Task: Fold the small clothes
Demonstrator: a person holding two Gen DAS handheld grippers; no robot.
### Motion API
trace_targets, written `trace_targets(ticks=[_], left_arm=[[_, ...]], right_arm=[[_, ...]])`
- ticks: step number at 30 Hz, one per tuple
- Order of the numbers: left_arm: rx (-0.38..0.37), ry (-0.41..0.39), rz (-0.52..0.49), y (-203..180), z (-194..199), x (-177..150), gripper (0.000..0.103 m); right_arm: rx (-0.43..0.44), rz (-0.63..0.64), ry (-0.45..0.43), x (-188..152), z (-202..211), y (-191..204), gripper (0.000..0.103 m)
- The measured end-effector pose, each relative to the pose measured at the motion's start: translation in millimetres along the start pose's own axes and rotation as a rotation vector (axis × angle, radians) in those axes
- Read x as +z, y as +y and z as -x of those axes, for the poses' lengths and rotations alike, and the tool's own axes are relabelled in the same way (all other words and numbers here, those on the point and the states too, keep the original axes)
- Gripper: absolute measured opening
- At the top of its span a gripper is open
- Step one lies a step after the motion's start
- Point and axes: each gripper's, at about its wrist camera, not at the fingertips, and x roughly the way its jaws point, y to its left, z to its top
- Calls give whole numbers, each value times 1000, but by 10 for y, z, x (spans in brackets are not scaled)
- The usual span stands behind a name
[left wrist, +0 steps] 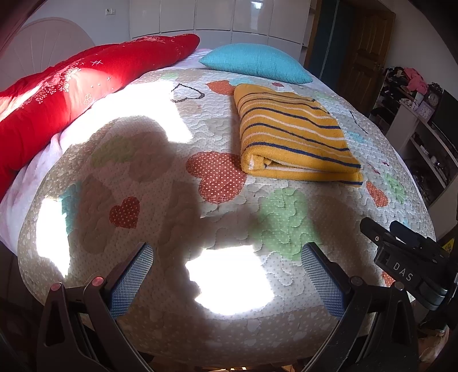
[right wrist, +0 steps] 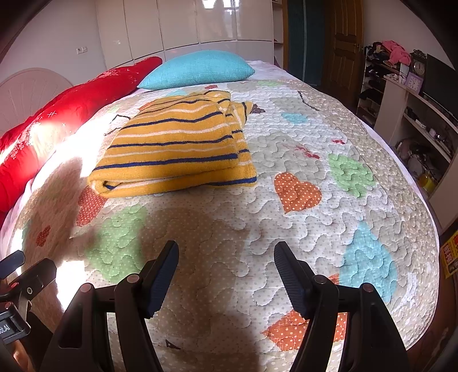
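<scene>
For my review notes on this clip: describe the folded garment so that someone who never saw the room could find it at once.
Start at the bed's quilted heart-patterned cover. Just in front of the turquoise pillow and beside the long red bolster lies the folded garment, a flat knitted rectangle. It alone is mustard yellow with navy and white stripes.

Sun patches fall across the quilt before me. Glossy white wardrobes line my far wall. A wooden door stands beside open shelves.

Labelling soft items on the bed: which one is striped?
The folded yellow knit garment with navy and white stripes, mid-quilt. The turquoise pillow is plain; the red quilted blanket has small white motifs, no stripes.
</scene>
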Motion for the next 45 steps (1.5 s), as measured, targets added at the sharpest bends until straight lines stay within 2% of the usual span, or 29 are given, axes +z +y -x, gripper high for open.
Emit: trace_targets(ticks=[45], left_arm=[[-3,32,2,3,-91,-53,103]], right_arm=[[1,34,-20,-20,63,79,76]])
